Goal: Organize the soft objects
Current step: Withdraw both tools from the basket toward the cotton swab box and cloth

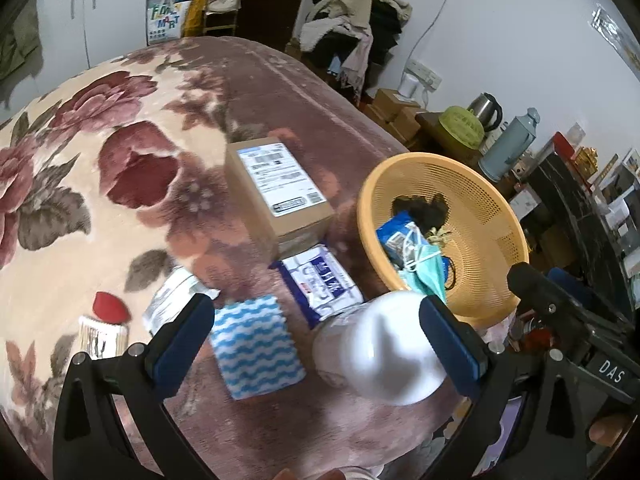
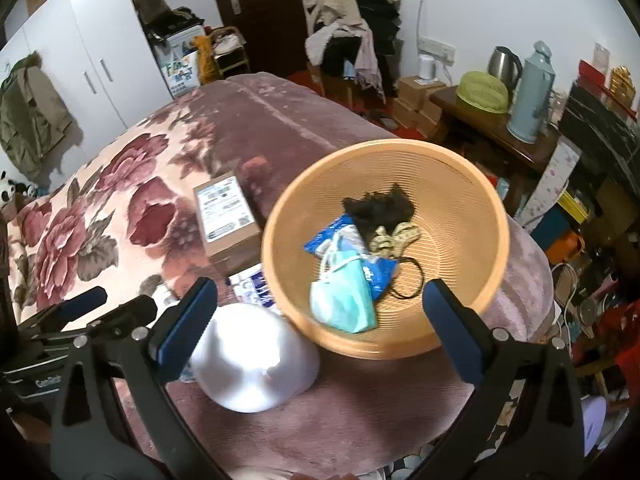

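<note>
An orange mesh basket (image 1: 492,216) (image 2: 304,208) sits on the floral blanket and holds a teal face mask (image 2: 344,304), a blue packet (image 2: 328,240), a dark furry item (image 2: 380,208), a patterned scrunchie (image 2: 396,238) and a black hair tie. A white soft bundle (image 1: 384,352) (image 2: 252,360) lies beside the basket. A blue-and-white wavy cloth (image 1: 256,348), a wipes pack (image 1: 320,284), a silver packet (image 1: 172,296) and a red sponge (image 1: 110,308) lie on the blanket. My left gripper (image 1: 316,336) is open above the cloth and bundle. My right gripper (image 2: 320,316) is open above the basket's near rim.
A cardboard box (image 1: 276,188) (image 2: 228,216) stands on the blanket beside the basket. A striped container (image 1: 102,338) sits by the sponge. A side table with a kettle (image 2: 506,64) and a thermos (image 2: 532,92) stands at the right. A clothes pile (image 2: 356,28) is behind the bed.
</note>
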Demonstrator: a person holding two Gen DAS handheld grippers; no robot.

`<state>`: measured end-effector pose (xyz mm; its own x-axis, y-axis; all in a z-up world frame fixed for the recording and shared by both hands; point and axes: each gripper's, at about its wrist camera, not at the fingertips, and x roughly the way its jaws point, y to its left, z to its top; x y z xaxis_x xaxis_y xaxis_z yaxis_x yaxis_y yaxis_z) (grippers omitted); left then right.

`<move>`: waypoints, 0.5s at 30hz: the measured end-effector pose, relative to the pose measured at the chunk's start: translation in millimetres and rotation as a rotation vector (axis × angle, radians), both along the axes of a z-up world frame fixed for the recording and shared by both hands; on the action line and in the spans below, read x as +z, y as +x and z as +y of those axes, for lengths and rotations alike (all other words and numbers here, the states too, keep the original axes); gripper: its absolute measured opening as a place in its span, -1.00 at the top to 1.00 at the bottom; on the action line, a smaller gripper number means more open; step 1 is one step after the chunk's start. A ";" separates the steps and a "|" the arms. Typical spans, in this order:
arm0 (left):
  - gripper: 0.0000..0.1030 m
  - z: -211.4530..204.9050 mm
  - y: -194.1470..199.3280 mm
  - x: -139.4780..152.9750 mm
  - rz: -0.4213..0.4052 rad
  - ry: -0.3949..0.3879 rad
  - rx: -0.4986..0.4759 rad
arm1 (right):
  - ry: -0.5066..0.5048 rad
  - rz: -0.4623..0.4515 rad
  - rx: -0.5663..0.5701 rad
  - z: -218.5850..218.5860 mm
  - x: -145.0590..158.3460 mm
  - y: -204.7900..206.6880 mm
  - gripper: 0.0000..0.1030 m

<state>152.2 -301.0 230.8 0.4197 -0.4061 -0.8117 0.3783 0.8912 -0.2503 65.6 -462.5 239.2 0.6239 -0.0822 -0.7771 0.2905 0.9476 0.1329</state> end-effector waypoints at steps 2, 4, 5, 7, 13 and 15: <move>-0.99 8.9 -0.4 -0.7 0.000 -0.001 0.009 | -0.005 0.003 0.020 10.6 0.4 2.6 -1.00; -0.99 19.5 -1.0 -1.4 0.000 -0.002 0.019 | -0.009 0.004 0.039 20.5 0.2 4.0 -1.00; -0.99 23.8 -1.4 -1.8 0.000 -0.001 0.023 | -0.011 0.006 0.050 26.4 -0.1 5.0 -1.00; -0.99 34.1 -1.9 -2.5 0.000 -0.001 0.035 | -0.012 0.008 0.070 36.7 -0.1 6.2 -1.00; -0.99 64.4 -4.8 -6.2 0.002 -0.003 0.071 | -0.022 0.015 0.125 66.9 -0.7 7.9 -1.00; -0.99 74.4 -6.7 -7.7 -0.001 0.002 0.082 | -0.023 0.018 0.140 75.4 -1.3 8.8 -1.00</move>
